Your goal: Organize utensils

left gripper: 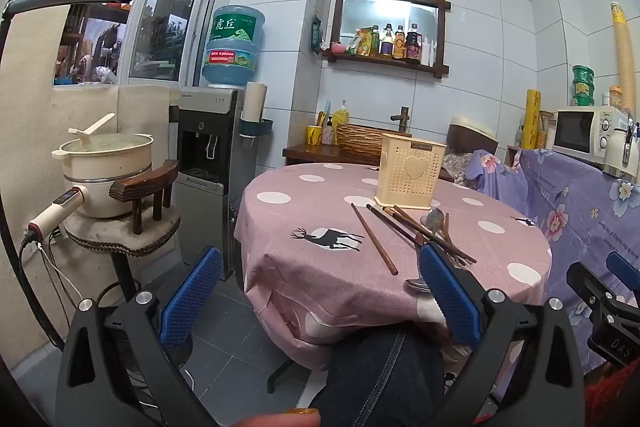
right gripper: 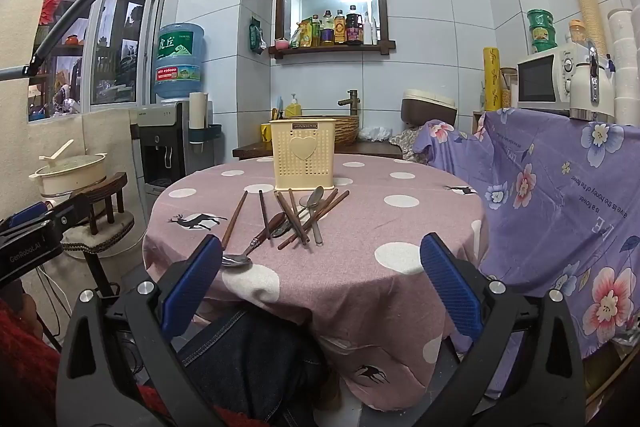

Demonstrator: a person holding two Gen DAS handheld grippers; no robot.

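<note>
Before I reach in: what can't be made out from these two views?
- Utensil holder: inside hidden by its walls, both views.
- Utensil pile: overlapping chopsticks and spoons, count unclear.
- Near spoon: handle hidden behind a left gripper finger, left view.

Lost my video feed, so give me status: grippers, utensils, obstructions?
Left gripper and right gripper open, empty. Chopsticks and spoons piled loose before cream holder. Nothing blocking.

Spoon [left gripper: 416, 283] bowl partly behind left tool's blue pad [left gripper: 448, 297].
</note>
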